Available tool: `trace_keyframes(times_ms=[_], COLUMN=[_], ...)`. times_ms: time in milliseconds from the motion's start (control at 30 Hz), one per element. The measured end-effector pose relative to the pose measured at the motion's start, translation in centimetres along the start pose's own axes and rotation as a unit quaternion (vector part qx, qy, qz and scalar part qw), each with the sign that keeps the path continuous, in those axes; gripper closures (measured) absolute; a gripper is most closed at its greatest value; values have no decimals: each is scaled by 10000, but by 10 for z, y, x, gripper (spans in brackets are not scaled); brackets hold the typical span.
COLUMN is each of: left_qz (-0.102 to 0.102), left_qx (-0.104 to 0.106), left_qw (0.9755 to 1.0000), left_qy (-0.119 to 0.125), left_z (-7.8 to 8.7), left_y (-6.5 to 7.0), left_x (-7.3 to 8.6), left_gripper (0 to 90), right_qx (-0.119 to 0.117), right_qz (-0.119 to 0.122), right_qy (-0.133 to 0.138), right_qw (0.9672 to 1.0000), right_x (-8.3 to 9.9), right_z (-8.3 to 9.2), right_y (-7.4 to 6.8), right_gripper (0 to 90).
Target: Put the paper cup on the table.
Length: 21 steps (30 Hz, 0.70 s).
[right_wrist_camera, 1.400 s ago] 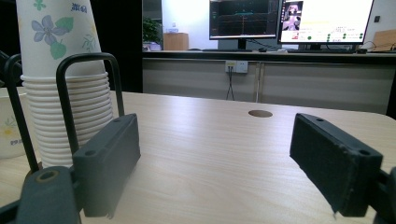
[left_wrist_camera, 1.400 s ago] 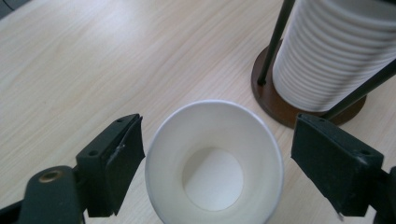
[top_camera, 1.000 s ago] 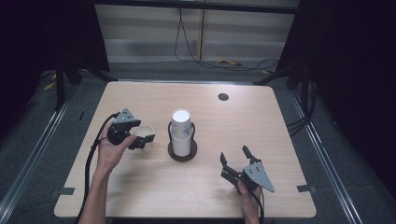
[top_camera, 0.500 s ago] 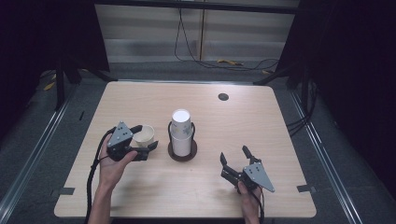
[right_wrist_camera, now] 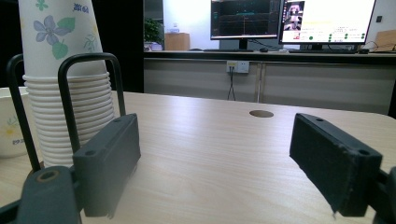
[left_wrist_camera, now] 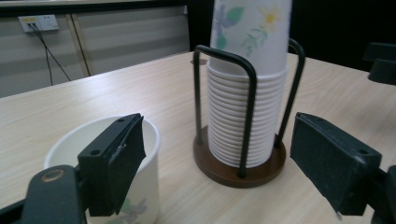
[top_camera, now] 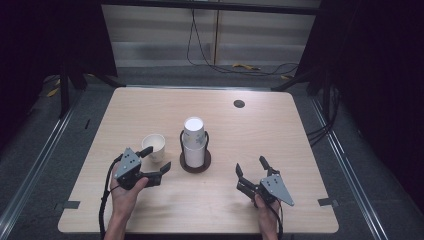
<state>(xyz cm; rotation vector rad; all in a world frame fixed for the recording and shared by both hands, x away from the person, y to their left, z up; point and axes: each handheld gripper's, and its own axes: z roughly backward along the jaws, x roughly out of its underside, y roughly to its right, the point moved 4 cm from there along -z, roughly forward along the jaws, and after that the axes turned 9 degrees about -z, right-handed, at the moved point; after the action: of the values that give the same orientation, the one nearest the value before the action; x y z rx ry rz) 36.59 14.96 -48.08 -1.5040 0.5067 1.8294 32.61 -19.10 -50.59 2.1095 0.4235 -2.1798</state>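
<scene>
A single white paper cup [top_camera: 153,145] stands upright on the wooden table [top_camera: 280,135], just left of a stack of flowered paper cups [top_camera: 193,141] in a black wire holder on a round brown base. My left gripper [top_camera: 156,159] is open at the cup's near side; in its own view [left_wrist_camera: 217,140] the left jaw stands in front of the cup [left_wrist_camera: 65,147], apart from it, and the stack [left_wrist_camera: 229,121] rises ahead. My right gripper [top_camera: 250,165] rests open near the front right, nothing between its jaws [right_wrist_camera: 215,135], with the stack [right_wrist_camera: 51,32] at its left.
A small round hole [top_camera: 239,103] sits in the tabletop at the back right. Cables run along the floor behind the table. Monitors [right_wrist_camera: 289,21] on a desk are visible far off in the right gripper view.
My left hand has swung from the single cup's left side round to its near side, lower and closer to me. The cup stands free. My right gripper has stayed put.
</scene>
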Motion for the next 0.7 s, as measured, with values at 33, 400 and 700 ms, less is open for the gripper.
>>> trace_keyframes(times_ms=[33,400,700], left_qz=[-9,-46,9], left_qx=[-24,-35,-219], left_qw=[10000,10000,9995], left_qy=[-26,-49,226], left_z=[-1,-8,-5], left_y=[4,31,36], left_x=[3,21,31], left_gripper=[176,175,175], right_qx=[0,-14,-17], right_qz=[0,-1,-1], right_qy=[0,-2,-2], right_qw=[10000,10000,10000], right_x=[0,0,0], right_z=[0,0,0], right_y=[0,0,0], right_gripper=[157,158,159])
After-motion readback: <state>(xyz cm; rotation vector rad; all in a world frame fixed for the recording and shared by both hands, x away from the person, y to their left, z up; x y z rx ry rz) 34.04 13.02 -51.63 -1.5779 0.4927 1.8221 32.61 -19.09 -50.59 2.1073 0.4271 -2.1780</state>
